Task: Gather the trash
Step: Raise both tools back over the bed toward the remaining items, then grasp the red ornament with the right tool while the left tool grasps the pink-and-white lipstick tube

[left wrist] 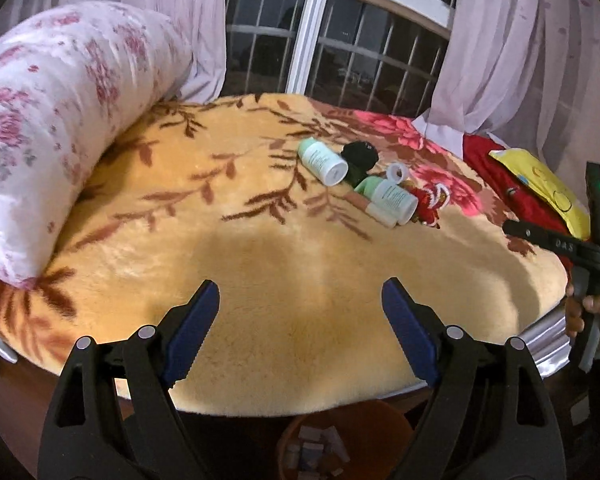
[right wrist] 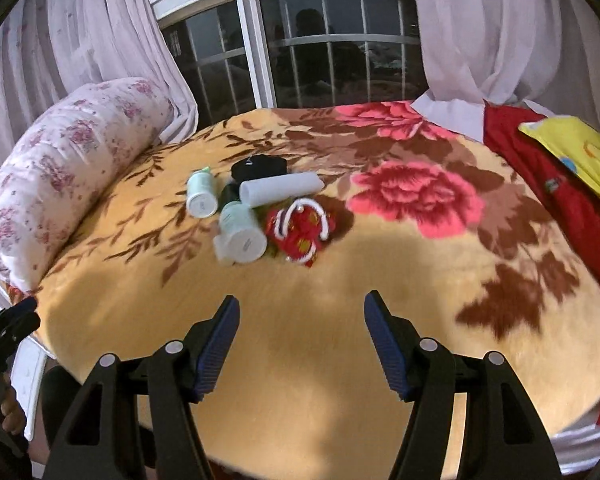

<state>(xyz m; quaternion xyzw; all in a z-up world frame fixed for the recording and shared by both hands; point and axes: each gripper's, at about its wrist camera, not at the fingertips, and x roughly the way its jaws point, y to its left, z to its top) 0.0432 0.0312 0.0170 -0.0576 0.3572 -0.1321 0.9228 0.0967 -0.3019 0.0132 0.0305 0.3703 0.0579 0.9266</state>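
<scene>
Right wrist: trash pile (right wrist: 256, 212) ahead-left of gaping right tongs (right wrist: 302, 322).

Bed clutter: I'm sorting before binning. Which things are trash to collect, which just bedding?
Job:
pale green plastic bottles
white paper tube
black round lid
red crumpled wrapper
orange waste bin

Lying about:
floral rolled quilt
yellow pillow
red cloth
</scene>
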